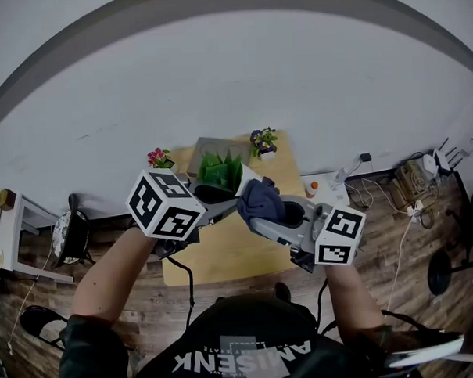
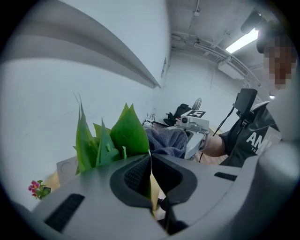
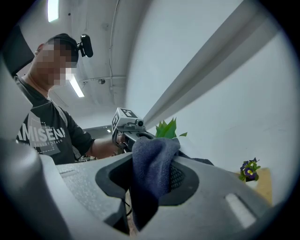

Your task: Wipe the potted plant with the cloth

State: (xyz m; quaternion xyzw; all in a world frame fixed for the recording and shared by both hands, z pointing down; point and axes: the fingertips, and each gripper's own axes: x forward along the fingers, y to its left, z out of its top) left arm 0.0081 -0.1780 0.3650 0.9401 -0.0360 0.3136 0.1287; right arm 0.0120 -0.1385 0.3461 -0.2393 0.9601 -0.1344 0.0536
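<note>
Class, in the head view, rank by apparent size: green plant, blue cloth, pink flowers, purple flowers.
1. The green plant and the cloth: about alike, both held nearer the camera.
2. The purple flowers and the pink flowers: alike, much smaller, farther away.

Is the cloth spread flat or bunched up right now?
Bunched up: the blue cloth is pinched in the jaws of the right gripper, folds bulging above and hanging below.

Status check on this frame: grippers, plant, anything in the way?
Left gripper shut on a leaf of the potted plant. Right gripper shut on the cloth, close beside the leaves. Nothing seen between them.
</note>
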